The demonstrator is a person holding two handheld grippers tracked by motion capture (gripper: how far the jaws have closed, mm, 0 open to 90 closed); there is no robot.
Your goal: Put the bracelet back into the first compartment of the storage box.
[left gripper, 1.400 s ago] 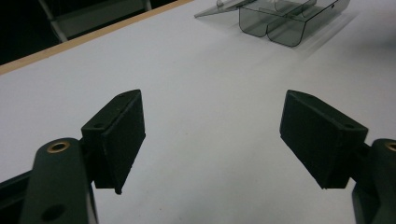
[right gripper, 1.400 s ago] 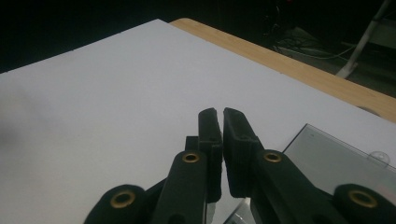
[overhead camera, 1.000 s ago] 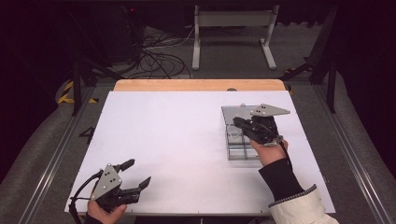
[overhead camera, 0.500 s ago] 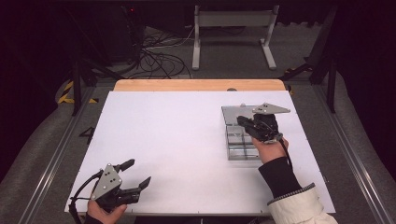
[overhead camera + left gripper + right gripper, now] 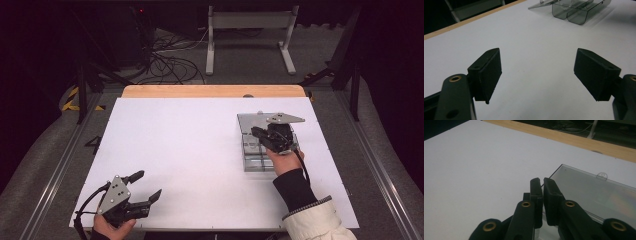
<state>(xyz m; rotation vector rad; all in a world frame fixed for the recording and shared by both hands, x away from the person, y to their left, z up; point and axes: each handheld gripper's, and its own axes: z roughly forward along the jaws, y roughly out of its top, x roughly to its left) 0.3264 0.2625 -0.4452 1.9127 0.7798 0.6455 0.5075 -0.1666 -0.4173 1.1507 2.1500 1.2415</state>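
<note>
**Two hand-held tongs and one clear compartment box on a white bench**

Item 1, right tongs [image 5: 259, 133]. We find them clenched: in the right gripper view the two black jaws stand pressed almost together, a thin dark slit between the pads, and we cannot tell whether anything thin is caught there. They sit over the left part of the clear plastic box [image 5: 250, 125], jaw tips pointing toward the box's left edge. The person's right hand [image 5: 282, 159] carries them, a black cuff and a white sleeve [image 5: 315, 225] behind it. A grey three-cornered plate rides on top, over the box's far end.

Item 2, left tongs [image 5: 147, 186]. We find them released: in the left gripper view the jaws stand wide apart with bare white bench between them and nothing gripped. They rest low at the near left corner of the bench, held in the person's left hand [image 5: 107, 227], a cable looping out to the left.

Item 3, clear plastic box. It lies on the right half of the bench, well apart from the left tongs. It is smoky-transparent, divided into compartments, with a flat lid [image 5: 596, 192] lying open toward the far edge; a small round tab shows on the lid's far rim.

Item 4, bench [image 5: 190, 145]. White top, with a wooden strip [image 5: 210, 91] along the far edge.

Item 5, surroundings. Grey floor, tangled cables [image 5: 167, 55] and a metal stand [image 5: 250, 30] beyond the bench.
</note>
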